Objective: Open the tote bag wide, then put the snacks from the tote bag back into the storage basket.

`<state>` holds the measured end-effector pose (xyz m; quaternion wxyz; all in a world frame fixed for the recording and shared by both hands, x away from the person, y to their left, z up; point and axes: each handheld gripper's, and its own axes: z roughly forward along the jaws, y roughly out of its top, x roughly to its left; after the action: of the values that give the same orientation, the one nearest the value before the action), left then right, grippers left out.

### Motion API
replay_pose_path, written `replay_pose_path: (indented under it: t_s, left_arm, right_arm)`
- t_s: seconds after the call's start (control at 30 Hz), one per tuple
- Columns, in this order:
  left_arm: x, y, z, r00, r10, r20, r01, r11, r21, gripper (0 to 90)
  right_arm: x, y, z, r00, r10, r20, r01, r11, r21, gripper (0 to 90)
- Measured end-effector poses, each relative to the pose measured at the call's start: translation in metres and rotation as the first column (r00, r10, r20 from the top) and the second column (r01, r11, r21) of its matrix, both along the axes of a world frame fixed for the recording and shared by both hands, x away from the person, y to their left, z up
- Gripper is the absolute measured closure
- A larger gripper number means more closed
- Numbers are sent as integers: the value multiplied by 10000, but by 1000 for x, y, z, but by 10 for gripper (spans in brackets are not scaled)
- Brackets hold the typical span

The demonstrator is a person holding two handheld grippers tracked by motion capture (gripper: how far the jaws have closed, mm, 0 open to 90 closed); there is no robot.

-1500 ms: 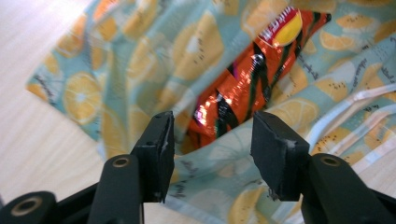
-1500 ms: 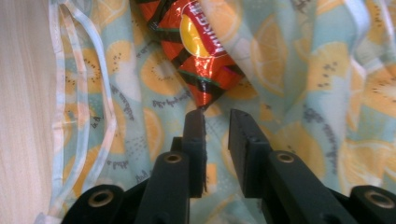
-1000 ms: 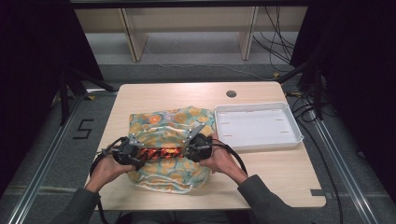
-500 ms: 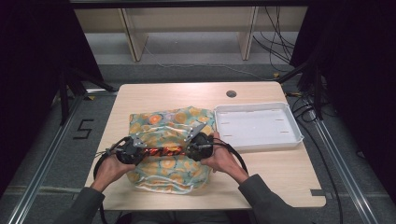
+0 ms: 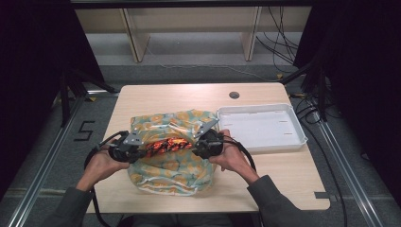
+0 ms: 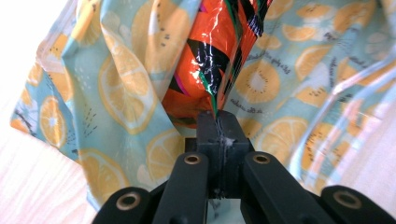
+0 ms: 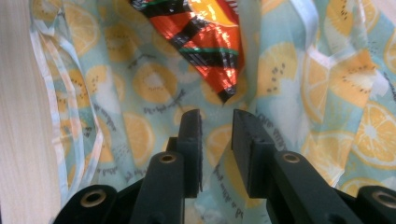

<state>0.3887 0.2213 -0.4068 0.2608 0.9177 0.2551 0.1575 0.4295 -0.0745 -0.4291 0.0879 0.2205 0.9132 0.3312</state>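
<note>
The step in hand looks like getting the orange snack packet [image 5: 166,146] into or out of the fruit-print bag [image 5: 170,163]; which of the two cannot be told from this moment alone. To do it well, the packet should be kept level and taut between the two sides, and the loose bag cloth kept out of the free jaws, so that only foil is caught. Nearest the person, the bag lies on the table [image 5: 293,184] at its near middle, with both hands at its upper edge. The left gripper [image 6: 218,122] has its jaws pressed together on the packet's crimped end, with foil rising straight out of the seam between them in the left gripper view; that pinch is at the very edge and could slip under a hard pull. The right gripper [image 7: 215,122] stands with jaws parted and nothing between them, just short of the packet's other corner, with bag cloth beneath. It should close on the foil corner alone. Farther off to the right, just beside the bag, sits a white tray [image 5: 288,139].
</note>
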Motion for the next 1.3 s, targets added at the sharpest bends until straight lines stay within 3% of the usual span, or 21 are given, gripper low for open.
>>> replay_pose_path:
  t_s: [0.07,0.27,0.33,0.4,0.57,0.63,0.9,0.93,0.97,1.07,1.1,1.3]
  left_arm:
    - [0,1,4,9996,-277,69,277,9996,57,893]
    - [-1,-1,5,9988,-466,-116,466,9989,-13,892]
    - [-3,-2,5,9986,-444,-281,437,9987,-253,892]
    - [-3,-1,7,9977,-543,-414,536,9984,-181,892]
    - [-5,-1,15,9974,-627,-358,608,9969,-503,892]
    - [-7,-1,20,9972,-625,-418,599,9964,-607,891]
    - [-18,1,39,9966,-683,-457,630,9920,-1090,886]
    - [-19,3,42,9950,-897,-428,848,9908,-1056,885]
    - [-20,3,43,9959,-799,-419,739,9890,-1283,884]
    - [-22,6,46,9951,-891,-417,827,9872,-1364,881]
    - [-23,6,46,9964,-711,-468,632,9864,-1519,880]
    - [-21,9,50,9959,-792,-430,722,9868,-1449,876]
  right_arm:
    - [0,1,0,9999,-156,-56,157,9998,138,722]
    - [5,4,6,9994,-21,340,2,9984,565,707]
    - [4,6,8,9997,45,234,-58,9984,565,737]
    - [5,7,7,9991,247,338,-264,9984,505,809]
    - [3,3,12,9976,487,486,-511,9975,493,896]
    - [0,0,18,9985,460,293,-477,9970,610,899]
    - [-11,-7,43,9968,756,258,-774,9939,781,900]
    - [-12,-8,46,9965,797,251,-813,9940,729,900]
    - [-14,-8,48,9971,733,210,-748,9936,841,900]
    - [-17,-10,54,9957,919,72,-921,9912,948,900]
    - [-18,-11,57,9959,904,8,-901,9914,950,900]
    - [-21,-13,63,9962,869,-32,-857,9877,1310,900]
